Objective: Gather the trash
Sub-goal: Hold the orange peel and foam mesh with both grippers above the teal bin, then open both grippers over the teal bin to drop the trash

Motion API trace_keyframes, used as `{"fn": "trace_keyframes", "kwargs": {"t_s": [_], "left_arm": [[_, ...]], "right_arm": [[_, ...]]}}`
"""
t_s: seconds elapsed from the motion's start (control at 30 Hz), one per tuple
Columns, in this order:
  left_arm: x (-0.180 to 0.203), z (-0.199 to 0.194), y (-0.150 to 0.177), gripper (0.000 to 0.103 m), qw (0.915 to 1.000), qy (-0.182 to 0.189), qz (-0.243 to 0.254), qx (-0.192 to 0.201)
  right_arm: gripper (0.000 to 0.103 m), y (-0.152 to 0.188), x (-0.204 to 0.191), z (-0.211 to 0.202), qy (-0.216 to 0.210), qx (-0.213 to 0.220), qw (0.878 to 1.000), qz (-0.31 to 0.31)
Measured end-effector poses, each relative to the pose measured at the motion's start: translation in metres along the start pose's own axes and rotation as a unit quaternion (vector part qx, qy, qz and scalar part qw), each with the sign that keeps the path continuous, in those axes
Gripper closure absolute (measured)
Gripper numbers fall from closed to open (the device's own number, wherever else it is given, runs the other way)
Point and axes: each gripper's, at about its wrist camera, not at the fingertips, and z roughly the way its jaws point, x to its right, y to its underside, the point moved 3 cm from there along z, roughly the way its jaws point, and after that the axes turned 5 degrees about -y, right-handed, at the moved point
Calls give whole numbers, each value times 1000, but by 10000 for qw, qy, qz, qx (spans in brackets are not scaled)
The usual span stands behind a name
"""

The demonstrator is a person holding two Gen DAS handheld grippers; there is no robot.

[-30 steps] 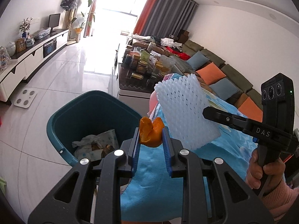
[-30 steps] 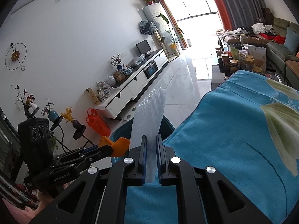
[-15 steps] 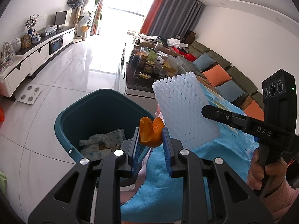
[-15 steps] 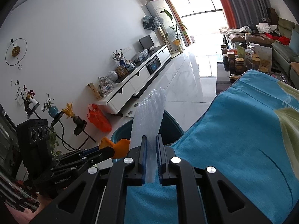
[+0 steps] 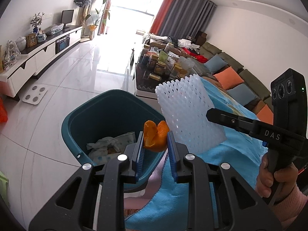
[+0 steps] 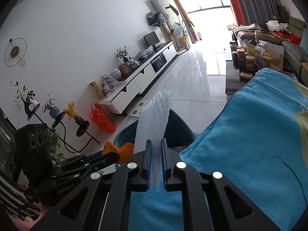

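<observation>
The left gripper (image 5: pixel 155 144) is clamped on a curled piece of orange peel (image 5: pixel 155 137), its blue pads pressing the peel from both sides. Beyond it, at about 11 o'clock in the left wrist view, stands the teal trash bin (image 5: pixel 80 119) with crumpled paper and wrappers (image 5: pixel 107 146) in its bottom. Compared with a second ago the bin sits more to the middle of that view and more of its inside shows — the peel now hangs over the bin's near rim rather than over the cloth.

The right gripper (image 6: pixel 156 154) is clenched on a white foam fruit net (image 6: pixel 154 123), which stands up between its narrow-set pads. In the left wrist view the net (image 5: pixel 189 115) is at 1 o'clock of the peel, just beside it, held from the right by a hand (image 5: pixel 273 175) in a pink sleeve. The net has edged toward the bin since the earlier frame; in the right wrist view more of the bin's rim (image 6: pixel 123 134) shows behind it.

The blue cloth (image 6: pixel 240 144) covers the surface at 3 o'clock of the bin — its edge touches the bin's side.
</observation>
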Motion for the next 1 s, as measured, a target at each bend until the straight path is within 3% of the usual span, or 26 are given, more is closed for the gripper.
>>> {"fn": "trace_keyframes", "kwargs": {"t_s": [1.0], "left_arm": [[-22,48,4,79,9981,-381,-330,-354]], "right_arm": [[92,-1,-3,54,91,-465,9988,97]]}}
